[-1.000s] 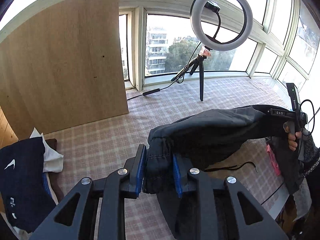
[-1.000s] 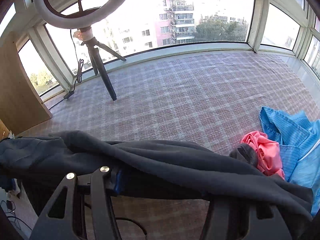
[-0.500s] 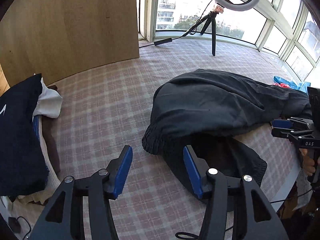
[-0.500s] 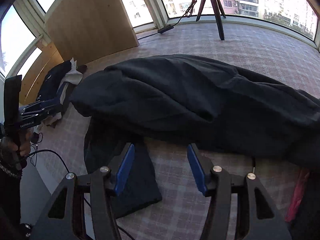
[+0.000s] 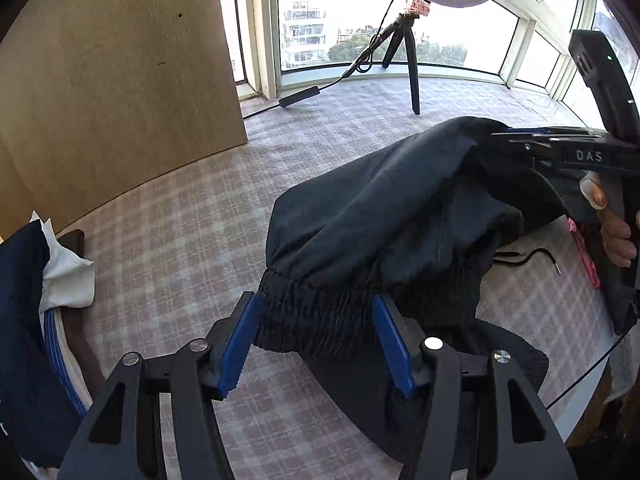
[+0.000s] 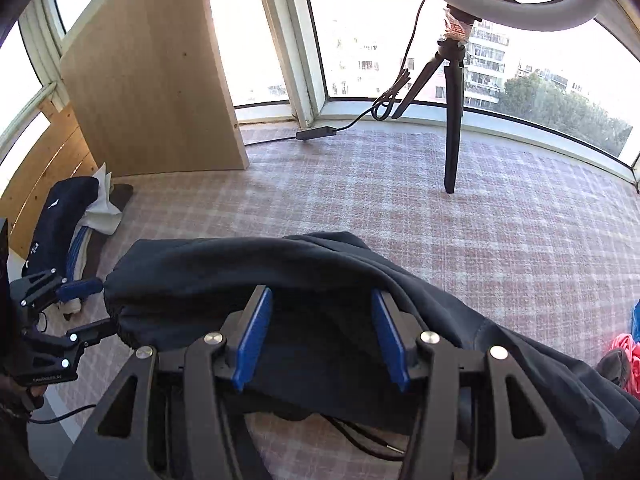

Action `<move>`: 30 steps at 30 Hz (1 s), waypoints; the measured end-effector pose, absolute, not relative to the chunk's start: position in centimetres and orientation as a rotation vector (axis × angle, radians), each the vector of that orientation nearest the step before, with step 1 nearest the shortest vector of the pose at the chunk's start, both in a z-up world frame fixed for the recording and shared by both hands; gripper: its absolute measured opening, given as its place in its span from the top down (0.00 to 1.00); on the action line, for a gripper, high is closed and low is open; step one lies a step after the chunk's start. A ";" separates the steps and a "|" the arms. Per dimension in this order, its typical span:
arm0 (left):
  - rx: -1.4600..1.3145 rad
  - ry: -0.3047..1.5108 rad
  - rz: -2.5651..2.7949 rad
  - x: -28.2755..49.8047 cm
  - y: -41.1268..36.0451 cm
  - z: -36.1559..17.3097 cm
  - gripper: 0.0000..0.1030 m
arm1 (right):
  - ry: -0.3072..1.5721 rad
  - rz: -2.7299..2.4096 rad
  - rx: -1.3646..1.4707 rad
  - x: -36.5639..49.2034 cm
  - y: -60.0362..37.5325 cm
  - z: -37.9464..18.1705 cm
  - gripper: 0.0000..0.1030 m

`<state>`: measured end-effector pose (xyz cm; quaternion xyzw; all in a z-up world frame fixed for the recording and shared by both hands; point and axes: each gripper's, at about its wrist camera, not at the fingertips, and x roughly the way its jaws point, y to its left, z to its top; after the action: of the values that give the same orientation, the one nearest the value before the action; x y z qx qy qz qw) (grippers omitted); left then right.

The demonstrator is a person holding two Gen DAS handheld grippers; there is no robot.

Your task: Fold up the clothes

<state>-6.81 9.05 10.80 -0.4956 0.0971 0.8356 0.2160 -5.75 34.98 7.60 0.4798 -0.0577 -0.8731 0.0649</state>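
Dark, near-black trousers point(image 5: 384, 216) heaped on the plaid-covered surface point(image 5: 192, 240), matte fabric in soft folds, one ribbed elastic cuff bunched up and a thin black drawstring point(image 5: 528, 256) trailing out beside them. Left hand-held gripper point(image 5: 316, 340) spread wide, blue pads on either side of that gathered cuff, touching or nearly touching it without pinching. Right hand-held gripper point(image 6: 322, 336) likewise wide apart, a raised fold of the same trousers point(image 6: 280, 280) draped across and between its fingers, cloth slack, not clamped. Seen from the left wrist, right hand-held gripper pushed into the far end of the heap, fabric lifted into a ridge around it. Further left of the left hand-held gripper, a stack of clothes point(image 5: 36, 320): navy on top, white and striped layers beneath. Ahead of both, a ring light on a tripod point(image 6: 454, 80) by the windows, and a wooden panel point(image 5: 120, 72) standing up-left. Off to the right of the right hand-held gripper, a pink garment point(image 6: 626, 352) at the frame edge.
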 end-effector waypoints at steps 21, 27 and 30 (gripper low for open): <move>-1.270 0.215 2.265 -7.4 6.6 14.0 0.42 | -0.183 -2.466 1.445 -2.7 31.5 6.8 0.91; -1.155 0.316 2.153 -0.9 6.4 14.9 0.38 | -0.201 -2.437 1.447 1.9 33.4 13.3 0.92; -1.154 0.303 2.058 1.1 7.8 14.0 0.38 | -0.229 -2.430 1.454 4.1 34.6 16.1 0.92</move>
<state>1.05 7.80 13.99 -0.4501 0.1183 0.8030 0.3723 4.10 34.60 16.07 0.5059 -0.0796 -0.8457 0.1498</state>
